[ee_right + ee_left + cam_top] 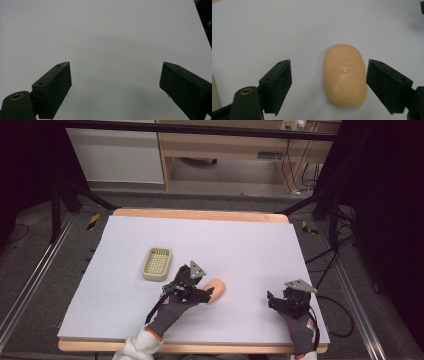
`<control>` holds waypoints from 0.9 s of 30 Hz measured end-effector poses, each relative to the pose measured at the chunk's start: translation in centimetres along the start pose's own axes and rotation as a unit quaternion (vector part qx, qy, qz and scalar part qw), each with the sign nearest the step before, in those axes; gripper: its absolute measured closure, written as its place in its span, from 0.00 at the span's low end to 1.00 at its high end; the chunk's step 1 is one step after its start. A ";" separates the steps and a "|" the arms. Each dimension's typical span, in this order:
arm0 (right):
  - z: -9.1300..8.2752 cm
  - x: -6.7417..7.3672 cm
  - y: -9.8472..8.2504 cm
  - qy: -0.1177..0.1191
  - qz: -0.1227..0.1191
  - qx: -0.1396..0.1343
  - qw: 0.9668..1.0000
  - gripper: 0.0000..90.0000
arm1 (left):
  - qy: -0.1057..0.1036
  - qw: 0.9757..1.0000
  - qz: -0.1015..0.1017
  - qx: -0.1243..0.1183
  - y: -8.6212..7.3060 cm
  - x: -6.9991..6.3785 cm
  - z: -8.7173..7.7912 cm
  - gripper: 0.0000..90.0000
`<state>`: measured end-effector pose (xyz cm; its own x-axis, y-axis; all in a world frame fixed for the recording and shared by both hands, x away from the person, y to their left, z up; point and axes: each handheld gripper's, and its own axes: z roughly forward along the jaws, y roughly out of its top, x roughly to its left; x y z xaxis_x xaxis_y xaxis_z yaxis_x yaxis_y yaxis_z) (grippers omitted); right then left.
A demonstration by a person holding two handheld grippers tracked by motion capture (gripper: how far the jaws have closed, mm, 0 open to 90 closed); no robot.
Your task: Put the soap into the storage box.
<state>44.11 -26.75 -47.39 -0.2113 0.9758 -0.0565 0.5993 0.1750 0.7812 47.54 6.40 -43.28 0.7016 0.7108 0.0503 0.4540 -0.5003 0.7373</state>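
Pale table (250,245) lay bare around the soap (344,75), which sat off-centre between your left gripper (328,82), jaws apart, nearly touching one pad. You needed to centre, then close gently; your right gripper (115,85) gaped idle.

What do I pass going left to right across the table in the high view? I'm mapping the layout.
Soap dish → left hand-held gripper → soap bar → right hand-held gripper.

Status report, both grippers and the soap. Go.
Left gripper open, jaws either side of soap, not closed on it. Right gripper open, nothing between jaws. Soap flat on table, dish apart. Nothing in the way.
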 end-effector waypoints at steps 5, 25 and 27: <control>0.0 0.0 0.0 0.000 0.001 0.000 1.000 0.12 | -0.002 1.000 0.003 0.006 0.1 -0.4 0.5 0.21; 0.1 0.0 0.0 -0.001 0.000 0.003 1.000 0.12 | -0.006 1.000 0.009 0.025 0.2 -1.1 2.3 0.20; 0.1 0.0 0.0 -0.001 0.001 0.003 1.000 0.12 | -0.005 1.000 0.009 0.027 0.2 -1.2 2.5 0.20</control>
<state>44.18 -26.71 -47.47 -0.2087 0.9763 -0.0572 0.6042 0.1747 0.7775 48.13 4.21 -44.91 0.7157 0.6962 0.0559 0.4699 -0.5392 0.6989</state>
